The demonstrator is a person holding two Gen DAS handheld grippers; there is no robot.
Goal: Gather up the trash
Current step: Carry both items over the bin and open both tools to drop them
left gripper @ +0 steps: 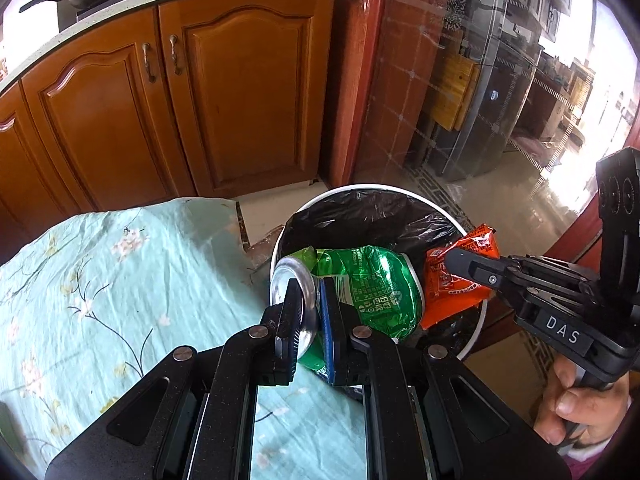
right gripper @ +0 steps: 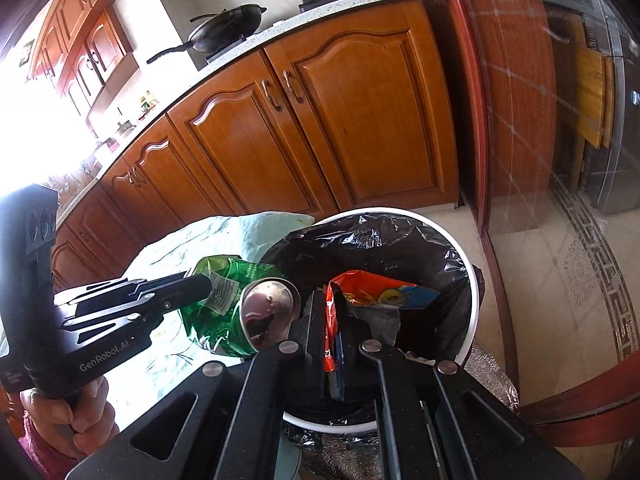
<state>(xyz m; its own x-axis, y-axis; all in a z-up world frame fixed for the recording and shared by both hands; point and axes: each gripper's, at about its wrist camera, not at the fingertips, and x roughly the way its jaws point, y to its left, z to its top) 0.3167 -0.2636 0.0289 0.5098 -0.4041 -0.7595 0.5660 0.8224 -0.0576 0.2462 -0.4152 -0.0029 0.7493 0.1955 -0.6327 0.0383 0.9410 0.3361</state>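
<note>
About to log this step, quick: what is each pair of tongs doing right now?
Left tongs: shut on the crushed green can.
Right tongs: shut on the orange snack wrapper.

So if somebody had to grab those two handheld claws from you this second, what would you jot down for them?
Left gripper: shut on the crushed green can, held over the rim of the trash bin.
Right gripper: shut on the orange snack wrapper, held above the bin's black liner.
Bin: on the floor beside the table with the floral cloth, in front of the kitchen cabinets.
Done: both pieces picked up and brought to the bin.
Left: open both grippers so the can and wrapper drop in. Whether more trash remains on the table is out of view.
</note>
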